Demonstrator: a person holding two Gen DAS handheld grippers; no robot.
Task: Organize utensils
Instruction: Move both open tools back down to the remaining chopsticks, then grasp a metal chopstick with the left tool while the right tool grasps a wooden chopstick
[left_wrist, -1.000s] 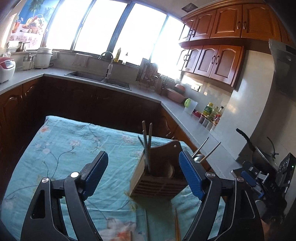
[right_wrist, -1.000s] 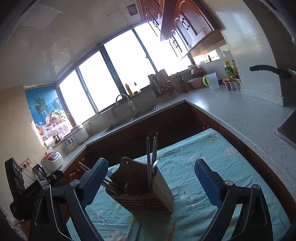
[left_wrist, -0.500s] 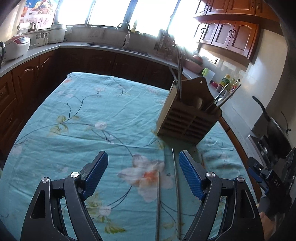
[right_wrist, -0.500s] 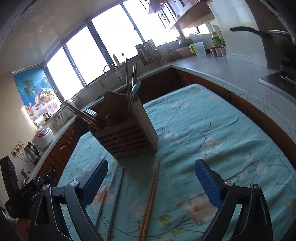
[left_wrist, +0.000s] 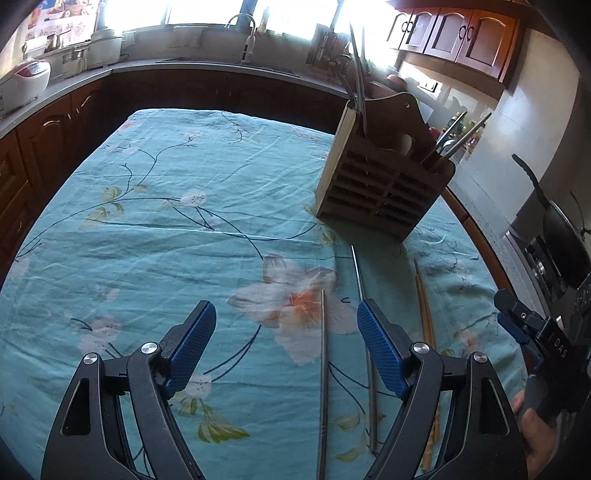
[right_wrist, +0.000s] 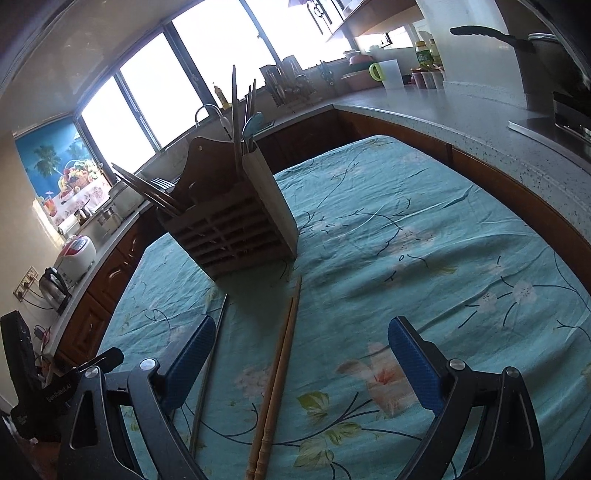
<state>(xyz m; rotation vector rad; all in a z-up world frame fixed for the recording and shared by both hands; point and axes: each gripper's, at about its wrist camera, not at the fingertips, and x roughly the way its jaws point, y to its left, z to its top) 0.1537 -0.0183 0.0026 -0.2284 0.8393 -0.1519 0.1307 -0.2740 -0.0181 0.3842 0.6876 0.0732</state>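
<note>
Both grippers have tipped down from looking across the kitchen to looking at the table, so the loose utensils are now in view. The left gripper (left_wrist: 286, 334) hangs spread wide and empty above the floral tablecloth (left_wrist: 155, 221); one metal chopstick (left_wrist: 323, 369) lies between its jaws, its mate (left_wrist: 364, 291) runs under the right-hand pad. The right gripper (right_wrist: 301, 350) is likewise splayed and holds nothing, with the pair of wooden chopsticks (right_wrist: 279, 373) lying between its jaws, pointing toward 12 o'clock. The wooden utensil holder (left_wrist: 380, 184) stands upright at about 1 o'clock from the left gripper, already carrying some chopsticks and what looks like a spoon, though glare makes that hard to confirm. My reading: the approach is nearly done, and each gripper is lined up to close on a chopstick and carry it to the holder.
</note>
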